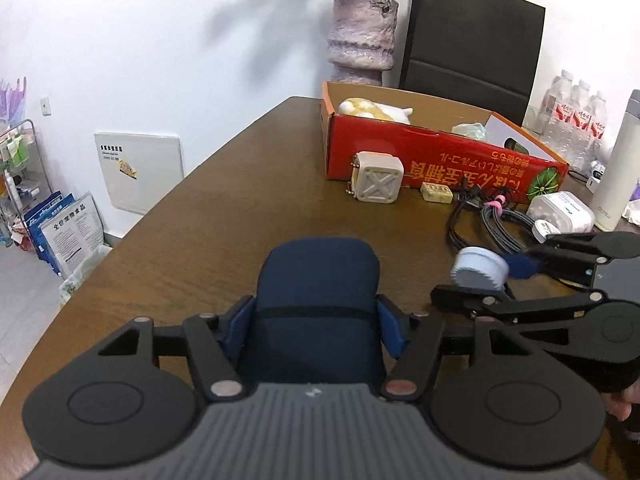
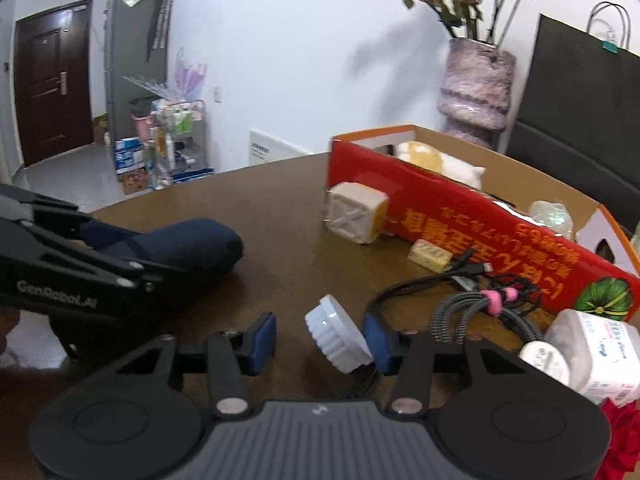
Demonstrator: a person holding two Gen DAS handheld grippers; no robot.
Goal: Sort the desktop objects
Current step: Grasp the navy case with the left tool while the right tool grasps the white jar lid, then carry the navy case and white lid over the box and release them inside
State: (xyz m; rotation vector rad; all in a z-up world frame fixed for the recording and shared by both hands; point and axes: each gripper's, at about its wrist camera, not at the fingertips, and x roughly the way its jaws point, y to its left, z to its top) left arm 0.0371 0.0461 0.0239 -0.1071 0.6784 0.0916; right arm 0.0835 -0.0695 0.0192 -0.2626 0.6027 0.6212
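A navy blue soft case (image 1: pixel 316 280) lies lengthwise between the fingers of my left gripper (image 1: pixel 314 320), whose blue pads press on both its sides; the right wrist view shows the same case (image 2: pixel 188 242) at the left, low over the table. A white ribbed round lid (image 2: pixel 336 338) stands tilted between the fingers of my right gripper (image 2: pixel 320 334). It leans on the right pad, and bare table shows between it and the left pad. In the left wrist view the lid (image 1: pixel 480 270) is blurred between the right gripper's fingers.
A red cardboard box (image 1: pixel 440 160) holding a plush toy (image 1: pixel 376 110) stands at the back of the brown table (image 1: pixel 224 216). In front of it sit a beige square block (image 1: pixel 376 182), a small beige piece (image 1: pixel 436 193), coiled cables (image 1: pixel 488 220) and a white plastic tub (image 1: pixel 562 210). A vase (image 1: pixel 362 40) stands behind.
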